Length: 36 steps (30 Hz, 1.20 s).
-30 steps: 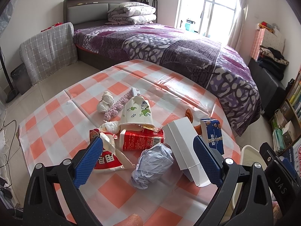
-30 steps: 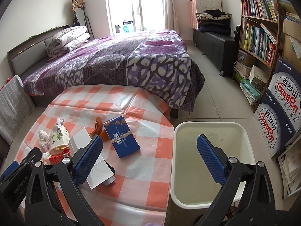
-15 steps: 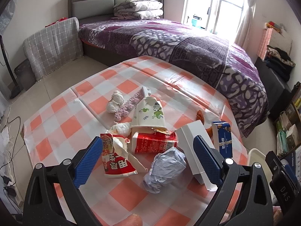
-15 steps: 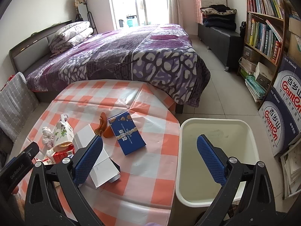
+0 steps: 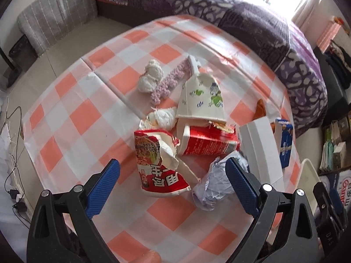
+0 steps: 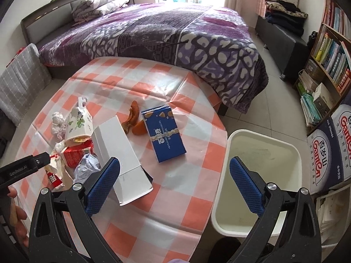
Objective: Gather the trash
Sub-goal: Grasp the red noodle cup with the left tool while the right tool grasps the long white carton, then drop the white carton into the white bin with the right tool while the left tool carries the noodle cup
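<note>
Torn red-and-white paper noodle wrapper (image 5: 161, 164), lying between the wide-open, empty left gripper (image 5: 172, 188) pads, probably light and crumply, so best pinched across the flat red body.

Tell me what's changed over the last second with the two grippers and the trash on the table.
The left gripper has dropped lower and closer over the pile, its open jaws now flanking the torn red noodle wrapper. The right gripper barely moved, open, between the white box and the bin. Nothing was grasped or released; the trash lies as before.
</note>
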Each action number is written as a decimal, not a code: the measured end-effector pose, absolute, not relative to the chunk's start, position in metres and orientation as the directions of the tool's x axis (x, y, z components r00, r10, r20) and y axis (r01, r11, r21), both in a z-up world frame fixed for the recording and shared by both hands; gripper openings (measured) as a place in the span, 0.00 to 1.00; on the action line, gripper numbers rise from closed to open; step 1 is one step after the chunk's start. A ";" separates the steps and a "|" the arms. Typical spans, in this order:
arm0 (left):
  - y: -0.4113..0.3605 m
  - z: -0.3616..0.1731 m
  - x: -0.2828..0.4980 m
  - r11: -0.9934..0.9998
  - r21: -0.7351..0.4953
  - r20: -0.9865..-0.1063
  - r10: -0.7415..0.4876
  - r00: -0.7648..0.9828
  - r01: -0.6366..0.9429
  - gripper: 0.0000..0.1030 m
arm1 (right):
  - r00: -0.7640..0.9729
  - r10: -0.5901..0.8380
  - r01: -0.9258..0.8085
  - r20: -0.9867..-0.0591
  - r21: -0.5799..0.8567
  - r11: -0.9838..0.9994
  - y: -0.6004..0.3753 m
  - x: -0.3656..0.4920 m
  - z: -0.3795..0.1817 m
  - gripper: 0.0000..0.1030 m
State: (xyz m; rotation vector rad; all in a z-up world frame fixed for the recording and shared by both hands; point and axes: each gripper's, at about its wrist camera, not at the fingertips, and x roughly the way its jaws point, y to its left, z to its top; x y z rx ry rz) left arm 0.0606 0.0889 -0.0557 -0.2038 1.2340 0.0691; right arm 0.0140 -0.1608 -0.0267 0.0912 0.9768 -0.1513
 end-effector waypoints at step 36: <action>0.125 -0.067 0.087 0.902 -0.366 -0.903 -0.285 0.322 -0.227 0.57 | 0.290 0.186 -0.007 -0.939 0.192 0.981 -0.117 0.088 -0.110 0.22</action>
